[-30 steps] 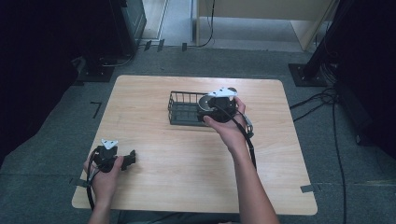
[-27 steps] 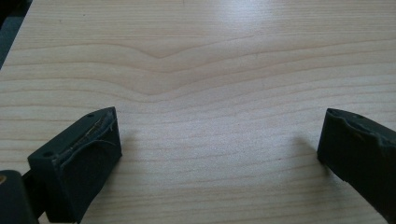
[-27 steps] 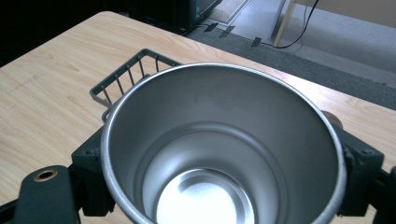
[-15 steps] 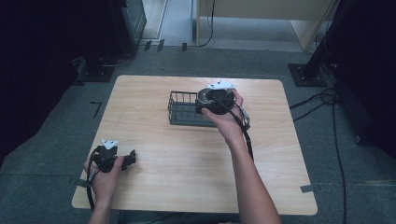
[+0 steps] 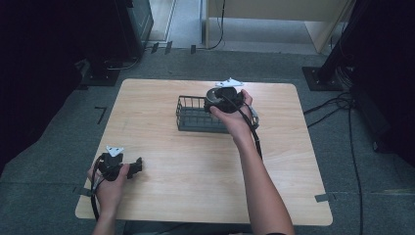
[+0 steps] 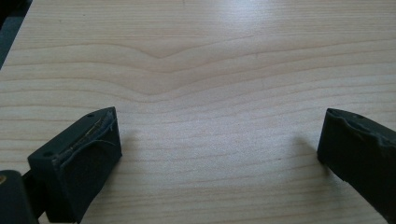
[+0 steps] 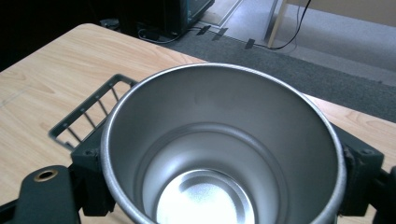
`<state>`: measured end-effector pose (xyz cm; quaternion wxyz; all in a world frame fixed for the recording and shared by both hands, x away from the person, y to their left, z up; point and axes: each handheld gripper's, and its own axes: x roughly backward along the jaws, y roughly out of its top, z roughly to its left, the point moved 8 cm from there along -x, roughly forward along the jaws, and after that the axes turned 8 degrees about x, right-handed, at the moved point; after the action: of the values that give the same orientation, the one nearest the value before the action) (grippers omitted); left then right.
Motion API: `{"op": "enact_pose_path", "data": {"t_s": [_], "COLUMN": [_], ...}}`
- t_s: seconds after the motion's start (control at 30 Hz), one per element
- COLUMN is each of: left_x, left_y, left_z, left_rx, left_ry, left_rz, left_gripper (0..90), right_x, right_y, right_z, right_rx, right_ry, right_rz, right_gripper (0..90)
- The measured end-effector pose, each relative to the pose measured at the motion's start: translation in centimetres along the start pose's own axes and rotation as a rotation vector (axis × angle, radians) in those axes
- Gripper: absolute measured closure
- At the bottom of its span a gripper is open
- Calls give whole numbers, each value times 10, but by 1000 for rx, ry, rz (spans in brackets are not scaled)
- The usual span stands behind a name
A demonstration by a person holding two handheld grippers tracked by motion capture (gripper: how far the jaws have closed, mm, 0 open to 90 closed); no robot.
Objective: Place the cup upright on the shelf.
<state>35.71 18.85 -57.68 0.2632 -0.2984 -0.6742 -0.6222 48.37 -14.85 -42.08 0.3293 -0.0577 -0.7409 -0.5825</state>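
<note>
1. Currently, the right gripper (image 5: 222, 100) has its jaws pinching a steel cup (image 7: 224, 149) by the outer wall, mouth toward the camera, held over the right end of the wire basket (image 5: 193, 115).
2. Left gripper (image 5: 128, 168) rests at the counter's (image 5: 205, 171) near-left corner, jaws spread wide over bare wood.

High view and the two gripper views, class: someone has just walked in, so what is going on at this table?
A person works at a wooden table with a gripper in each hand. The right gripper is clamped on a metal cup, which looks empty inside, and holds it above the right end of a dark wire basket. The left gripper rests near the table's front left corner, its jaws wide apart over bare wood and holding nothing.
</note>
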Motion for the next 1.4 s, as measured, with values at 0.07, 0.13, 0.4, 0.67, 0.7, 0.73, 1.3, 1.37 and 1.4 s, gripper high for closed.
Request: {"op": "enact_pose_path", "data": {"t_s": [0.07, 0.13, 0.4, 0.67, 0.7, 0.73, 1.3, 1.37, 1.4], "left_x": [0, 0, 0, 0, 0, 0, 0, 0, 0], "left_y": [0, 0, 0, 0, 0, 0, 0, 0, 0], "left_z": [0, 0, 0, 0, 0, 0, 0, 0, 0], "left_rx": [0, 0, 0, 0, 0, 0, 0, 0, 0], "left_ry": [0, 0, 0, 0, 0, 0, 0, 0, 0], "left_rz": [0, 0, 0, 0, 0, 0, 0, 0, 0], "left_gripper": [0, 0, 0, 0, 0, 0, 0, 0, 0], "right_x": [-4, -5, -19, -31, -32, -33, -50, -50, -50], "right_y": [1, 1, 1, -3, -3, -4, -29, -34, -35], "right_z": [-2, -4, -15, -19, -20, -21, -19, -21, -21], "right_rx": [-5, -8, -22, -3, 0, 1, 6, -10, -14], "right_ry": [-4, -8, -35, -46, -48, -51, -46, -51, -52], "right_rz": [0, -1, 0, 3, 0, 0, 40, 42, 46], "right_gripper": [158, 158, 158, 158, 158, 158, 157, 157, 157]}}
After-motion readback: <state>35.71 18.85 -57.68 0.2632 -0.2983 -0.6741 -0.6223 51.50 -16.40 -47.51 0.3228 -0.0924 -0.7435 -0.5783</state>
